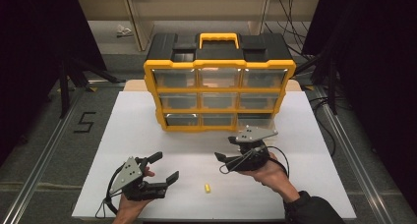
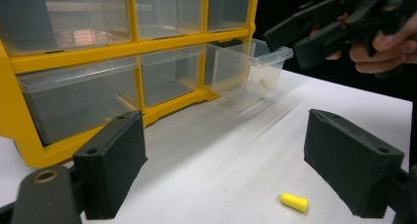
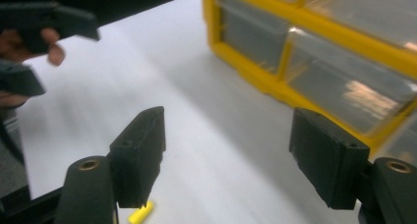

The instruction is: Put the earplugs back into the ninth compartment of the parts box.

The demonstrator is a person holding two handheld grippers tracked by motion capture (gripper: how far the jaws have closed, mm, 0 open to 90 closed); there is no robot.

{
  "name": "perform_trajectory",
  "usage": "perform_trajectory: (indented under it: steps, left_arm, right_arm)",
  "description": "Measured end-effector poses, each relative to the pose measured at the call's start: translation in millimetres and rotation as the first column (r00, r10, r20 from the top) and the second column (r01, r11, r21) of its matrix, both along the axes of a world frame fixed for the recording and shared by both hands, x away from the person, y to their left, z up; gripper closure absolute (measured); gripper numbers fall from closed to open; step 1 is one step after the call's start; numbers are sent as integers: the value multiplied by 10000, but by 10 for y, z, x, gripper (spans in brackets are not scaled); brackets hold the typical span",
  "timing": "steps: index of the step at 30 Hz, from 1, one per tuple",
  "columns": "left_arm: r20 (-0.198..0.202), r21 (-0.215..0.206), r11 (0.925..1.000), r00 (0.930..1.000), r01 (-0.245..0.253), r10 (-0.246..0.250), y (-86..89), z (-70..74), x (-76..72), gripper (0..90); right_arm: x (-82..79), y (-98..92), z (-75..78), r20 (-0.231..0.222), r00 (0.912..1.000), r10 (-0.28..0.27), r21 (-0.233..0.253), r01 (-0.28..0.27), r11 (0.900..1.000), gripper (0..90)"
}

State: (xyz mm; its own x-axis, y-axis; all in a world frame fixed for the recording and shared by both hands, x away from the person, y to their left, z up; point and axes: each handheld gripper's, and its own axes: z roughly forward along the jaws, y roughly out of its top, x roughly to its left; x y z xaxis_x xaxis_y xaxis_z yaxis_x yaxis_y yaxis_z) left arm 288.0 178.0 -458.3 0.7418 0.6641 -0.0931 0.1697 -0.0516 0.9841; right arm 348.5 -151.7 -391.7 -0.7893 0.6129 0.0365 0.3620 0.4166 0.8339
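A small yellow earplug (image 1: pixel 207 188) lies on the white table (image 1: pixel 128 135) near its front edge, between my two hands. My left gripper (image 1: pixel 165 166) is open to its left; in the left gripper view the earplug (image 2: pixel 294 202) lies low between the wide-apart jaws. My right gripper (image 1: pixel 225 149) is open too, held above the table to the earplug's upper right, jaws pointing left. In the right gripper view the earplug (image 3: pixel 141 214) peeks out beside the left jaw. A yellow and black drawer organizer (image 1: pixel 219 89) stands behind, its bottom right clear drawer (image 2: pixel 255 62) pulled out.
The organizer has three rows of clear drawers and a yellow handle (image 1: pixel 218 39) on top. A small pale item (image 2: pixel 264 81) shows inside the pulled-out drawer. Metal rails (image 1: pixel 39 160) run along the floor beside the table.
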Motion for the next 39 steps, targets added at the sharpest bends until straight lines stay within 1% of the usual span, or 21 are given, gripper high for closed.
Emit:
perform_trajectory:
  steps: [1, 4, 7, 11, 14, 15, 16, 17, 18, 19, 20, 21, 22, 26, 27, 30, 31, 33, 35, 38, 39]
  left_arm:
    - [-1, 4, 10000, 10000, -1, 1, -1, 0, 0, 154]
    - [9, 0, 10000, 10000, 0, 0, -2, 1, -2, 154]
    - [13, -1, 10000, 10000, -1, 1, -2, 1, -2, 154]
    - [30, -17, 10000, 10000, -17, 17, -1, 2, -2, 154]
    - [30, -15, 10000, 10000, -20, 20, 1, 2, -2, 154]
    - [34, -15, 10000, 10000, -24, 24, 1, 2, -3, 154]
    - [27, 6, 10000, 10000, -28, 28, 2, 4, -4, 154]
    - [37, -12, 10000, 10000, -25, 25, 1, 3, -3, 154]
    - [37, -12, 10000, 10000, -25, 25, 1, 3, -3, 154]
    - [36, -14, 10000, 10000, -23, 24, 0, 3, -3, 154]
    - [37, -10, 10000, 10000, -27, 27, 1, 3, -3, 154]
    - [34, -9, 10000, 10000, -26, 26, 1, 2, -2, 154]
    - [34, -9, 10000, 10000, -26, 26, 1, 2, -2, 154]
    - [32, -8, 10000, 10000, -21, 21, 0, 2, -2, 154]
    - [29, -13, 10000, 10000, -22, 22, 0, 2, -2, 155]
    - [30, -8, 10000, 10000, -24, 24, 0, 2, -2, 154]
    - [29, -8, 10000, 10000, -20, 20, 0, 2, -2, 154]
    - [24, -5, 10000, 10000, -13, 13, 0, 2, -1, 155]
    - [33, -6, 10000, 10000, -21, 21, 0, 2, -1, 155]
    - [34, -2, 10000, 10000, -20, 20, 0, 2, -1, 155]
    - [34, 0, 10000, 10000, -19, 19, 0, 2, -2, 155]
  right_arm:
    - [-35, 57, -25, -89, 9997, 240, -129, -241, 9996, 296]
    - [-60, 100, -49, -183, 9990, 397, -269, -402, 9988, 285]
    - [-97, 172, -104, -373, 9971, 665, -551, -685, 9961, 268]
    - [-139, 281, -217, -710, 9916, 1076, -1038, -1147, 9880, 258]
    - [-155, 320, -265, -850, 9894, 1178, -1204, -1276, 9845, 259]
    - [-167, 356, -317, -979, 9865, 1310, -1413, -1441, 9794, 272]
    - [-167, 356, -317, -979, 9865, 1310, -1413, -1441, 9794, 272]
    - [-182, 391, -370, -1160, 9833, 1405, -1624, -1583, 9739, 282]
    - [-182, 391, -370, -1160, 9833, 1405, -1624, -1583, 9739, 282]
    - [-193, 422, -419, -1318, 9802, 1480, -1830, -1708, 9682, 297]
    - [-193, 422, -419, -1318, 9802, 1480, -1830, -1708, 9682, 297]
    - [-198, 446, -464, -1474, 9772, 1529, -1964, -1804, 9638, 314]
    - [-198, 446, -464, -1474, 9772, 1529, -1964, -1804, 9638, 314]
    - [-199, 475, -538, -1720, 9710, 1660, -2186, -2019, 9547, 345]
    - [-204, 488, -567, -1858, 9677, 1703, -2266, -2109, 9509, 357]
    - [-206, 500, -595, -1915, 9654, 1773, -2331, -2202, 9472, 364]
    - [-214, 516, -624, -2016, 9623, 1828, -2409, -2296, 9430, 378]
    - [-217, 522, -635, -2048, 9613, 1842, -2436, -2323, 9416, 384]
    - [-226, 547, -683, -2186, 9574, 1888, -2591, -2435, 9347, 408]
    - [-228, 561, -713, -2164, 9573, 1919, -2679, -2472, 9312, 424]
    - [-234, 572, -739, -2217, 9556, 1939, -2784, -2526, 9266, 440]
